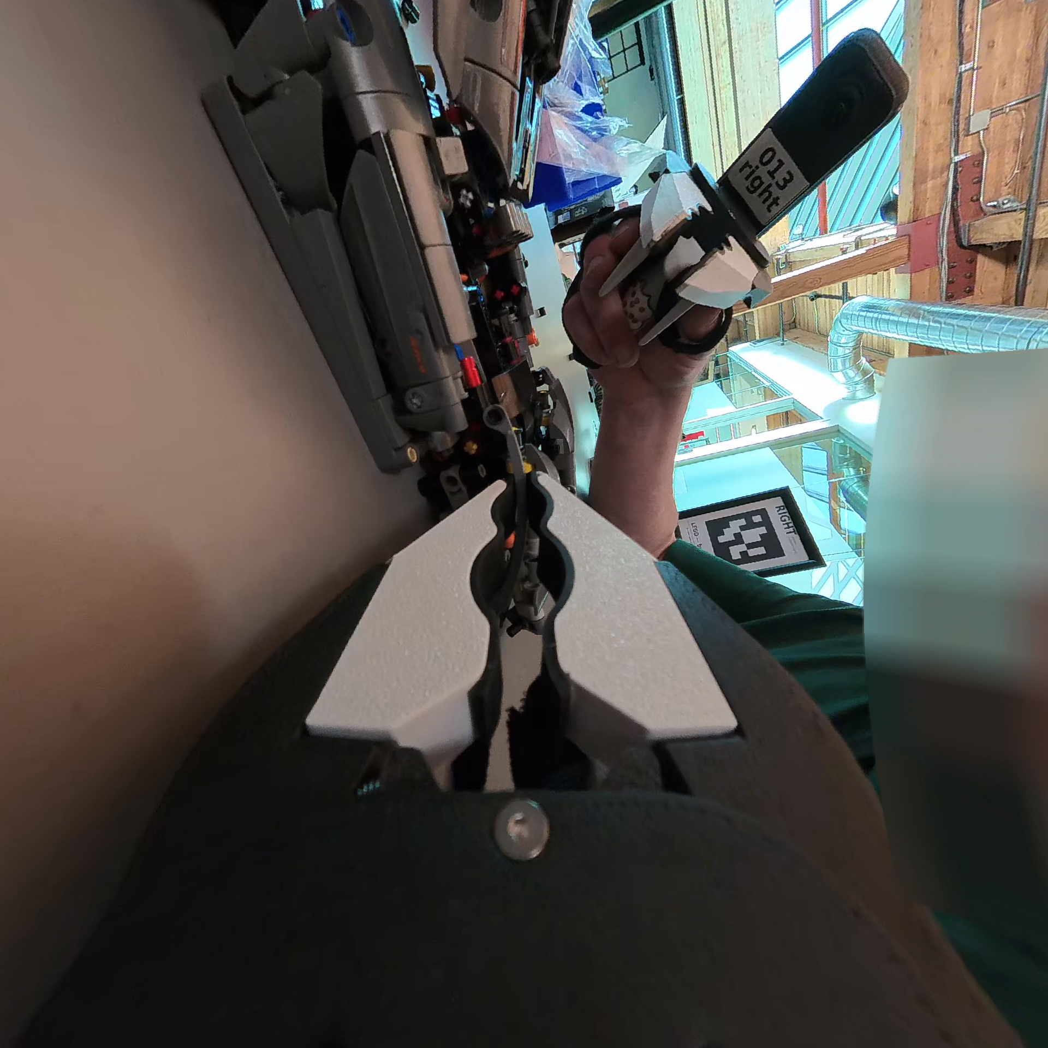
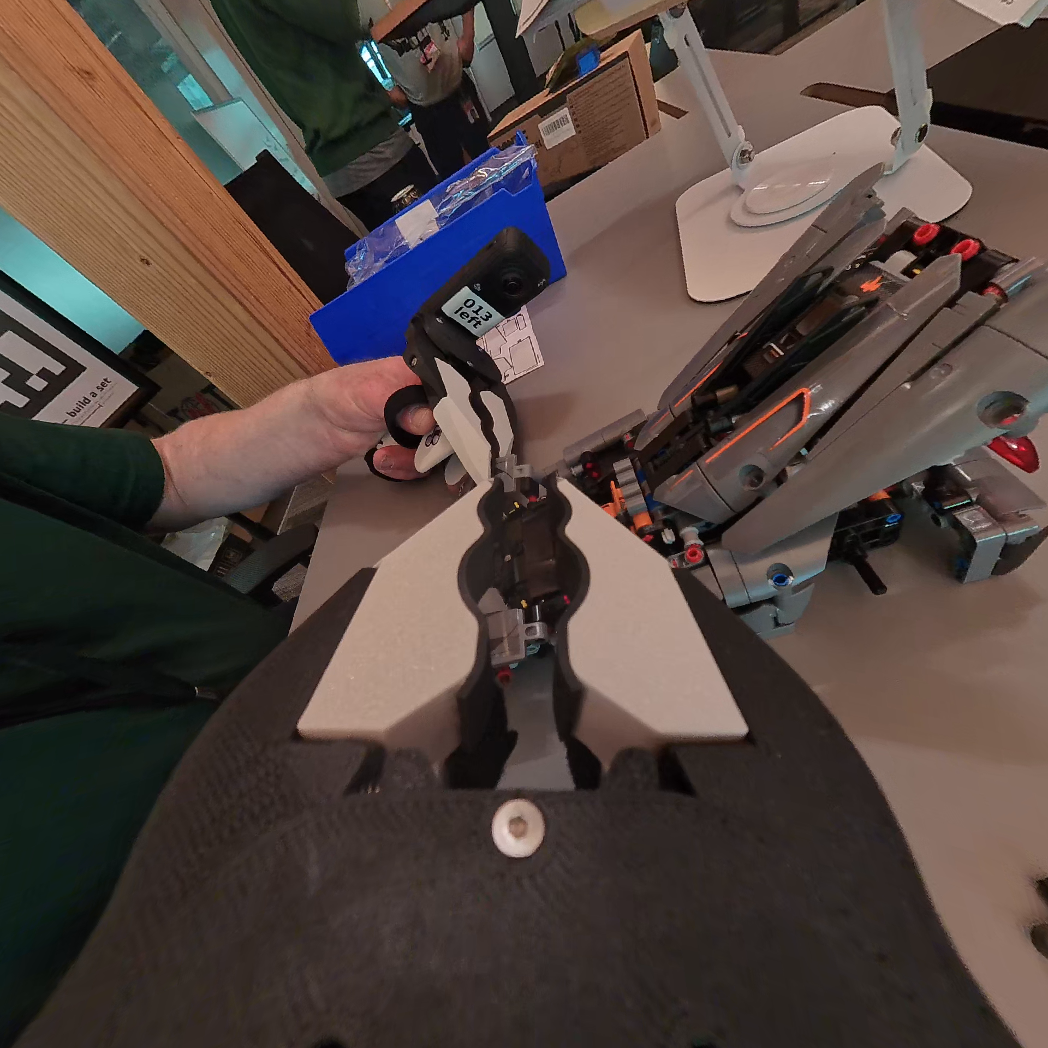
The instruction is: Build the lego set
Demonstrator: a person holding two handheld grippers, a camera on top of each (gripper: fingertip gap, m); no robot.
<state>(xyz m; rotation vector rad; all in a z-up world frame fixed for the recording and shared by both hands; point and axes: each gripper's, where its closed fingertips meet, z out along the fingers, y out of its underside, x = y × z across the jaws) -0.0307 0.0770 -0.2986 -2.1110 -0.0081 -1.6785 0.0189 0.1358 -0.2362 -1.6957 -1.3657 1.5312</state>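
A large grey lego vehicle with orange trim (image 2: 822, 408) stands on the grey table (image 2: 879, 765); it also shows in the left wrist view (image 1: 385, 255). My left gripper (image 1: 523, 487) is shut on a thin black lego piece with a grey end (image 1: 496, 418), held at the model's near edge. In the right wrist view the left gripper (image 2: 493, 473) pinches that small grey end (image 2: 513, 468). My right gripper (image 2: 524, 485) is open, just in front of the left one's tips, with dark model parts (image 2: 527, 556) showing through its gap. The left wrist view shows the right gripper (image 1: 624, 315) with its jaws apart and empty.
A blue bin with clear plastic (image 2: 453, 266), a cardboard box (image 2: 584, 113) and a paper sheet (image 2: 513, 346) lie at the back. White monitor stands (image 2: 794, 193) sit behind the model. A wooden pillar (image 2: 142, 227) and a framed marker sign (image 2: 51, 363) are left. People stand behind. Some 11 cm of space lies between my two pairs of fingers.
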